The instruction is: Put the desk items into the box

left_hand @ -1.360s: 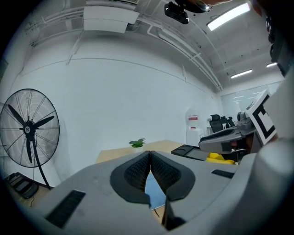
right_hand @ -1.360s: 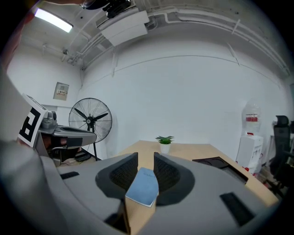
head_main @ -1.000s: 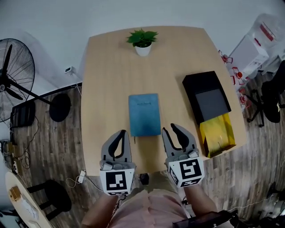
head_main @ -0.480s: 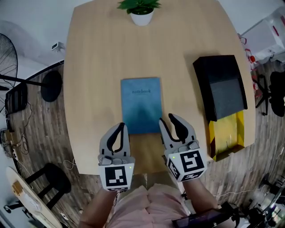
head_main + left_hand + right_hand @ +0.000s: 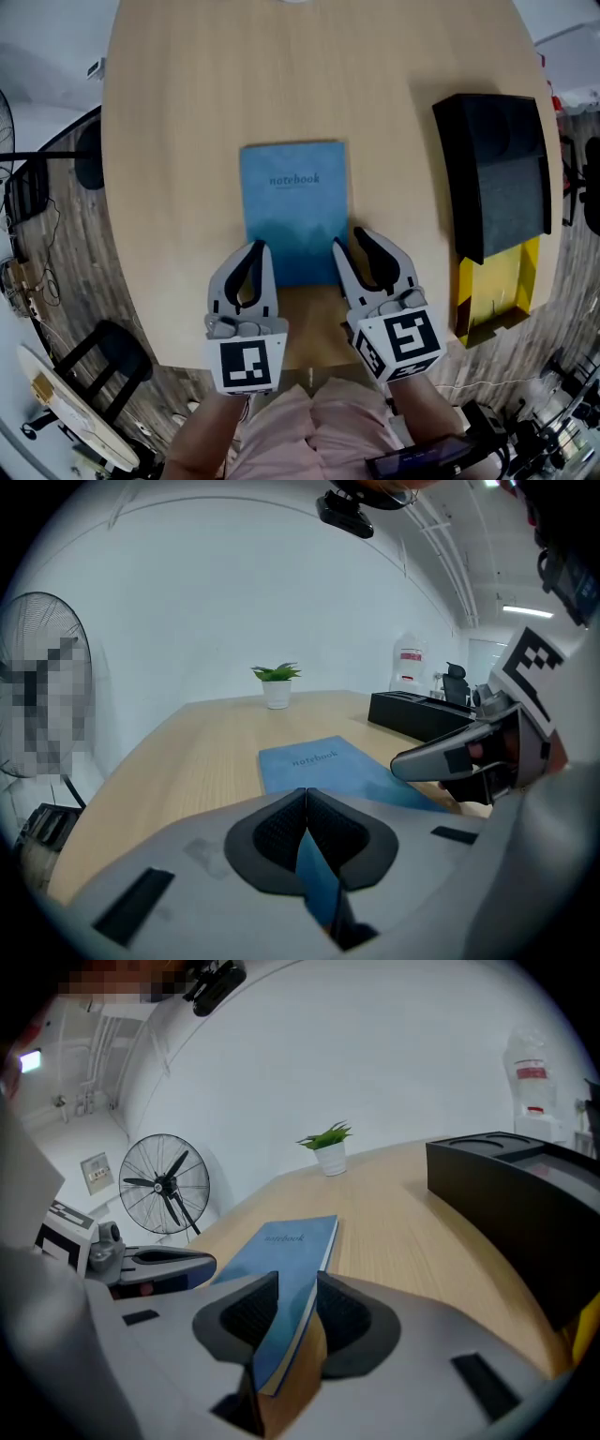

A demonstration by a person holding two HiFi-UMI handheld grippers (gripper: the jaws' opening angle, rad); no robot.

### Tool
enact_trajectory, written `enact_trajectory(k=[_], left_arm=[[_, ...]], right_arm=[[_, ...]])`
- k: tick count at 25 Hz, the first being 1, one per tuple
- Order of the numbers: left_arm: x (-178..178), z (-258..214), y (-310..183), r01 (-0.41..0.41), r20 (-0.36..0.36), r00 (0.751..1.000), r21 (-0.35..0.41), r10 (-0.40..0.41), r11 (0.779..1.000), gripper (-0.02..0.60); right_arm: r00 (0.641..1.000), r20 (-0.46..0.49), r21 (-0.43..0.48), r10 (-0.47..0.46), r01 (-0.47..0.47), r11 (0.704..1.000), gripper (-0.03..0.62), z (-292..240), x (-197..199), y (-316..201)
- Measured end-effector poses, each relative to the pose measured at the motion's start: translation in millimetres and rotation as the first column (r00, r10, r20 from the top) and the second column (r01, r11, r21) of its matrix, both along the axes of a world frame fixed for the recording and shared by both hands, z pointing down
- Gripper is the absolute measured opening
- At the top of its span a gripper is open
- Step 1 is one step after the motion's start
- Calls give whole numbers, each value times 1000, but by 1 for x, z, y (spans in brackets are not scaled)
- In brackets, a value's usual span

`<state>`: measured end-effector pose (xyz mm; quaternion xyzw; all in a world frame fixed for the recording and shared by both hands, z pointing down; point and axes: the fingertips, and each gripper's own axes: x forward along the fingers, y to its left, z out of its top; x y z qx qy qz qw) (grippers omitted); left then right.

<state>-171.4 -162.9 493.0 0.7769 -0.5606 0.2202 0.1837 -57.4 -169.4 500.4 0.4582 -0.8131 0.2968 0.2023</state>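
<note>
Head view: blue notebook [image 5: 295, 211] lies flat mid-table [image 5: 178, 141], its near edge close to the table's front edge. Black box [image 5: 492, 169] sits well apart to the right, by the table's right edge, with a yellow piece [image 5: 497, 286] sticking out at its near end. Notebook isn't in the box. Left gripper [image 5: 255, 248] is over the notebook's near-left corner, right gripper [image 5: 349, 242] at its near-right corner.

Left gripper view: jaws closed, pads meeting tip to tip with nothing between them there. A blue sliver shows in the slot behind the pads. It looks like the notebook underneath, but I can't tell if any cover is nipped. Potted plant [image 5: 276, 684] stands at the table's far end.

Right gripper view: jaws apart, straddling the notebook's near-right edge. Cover and page block stand between the pads, and neither pad is clearly pressing yet. Wood shows in the gap beside the edge.

My read of the step: getting a grip on the notebook.
- Close the right jaws on the full thickness, not the cover alone, or it will fan open.
- Seat deeper than the corner so it can't pivot.
- Open the left gripper and put it round the left edge, or use it as a stop.
- Lift level and clear the box wall before lowering.
</note>
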Motion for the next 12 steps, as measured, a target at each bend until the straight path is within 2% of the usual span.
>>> enact_trajectory(k=[12], left_arm=[[-12, 17, -2, 53, 26, 998, -57, -51, 997, 12]], right_arm=[[1000, 12, -35, -18, 18, 999, 134, 6, 0, -7]])
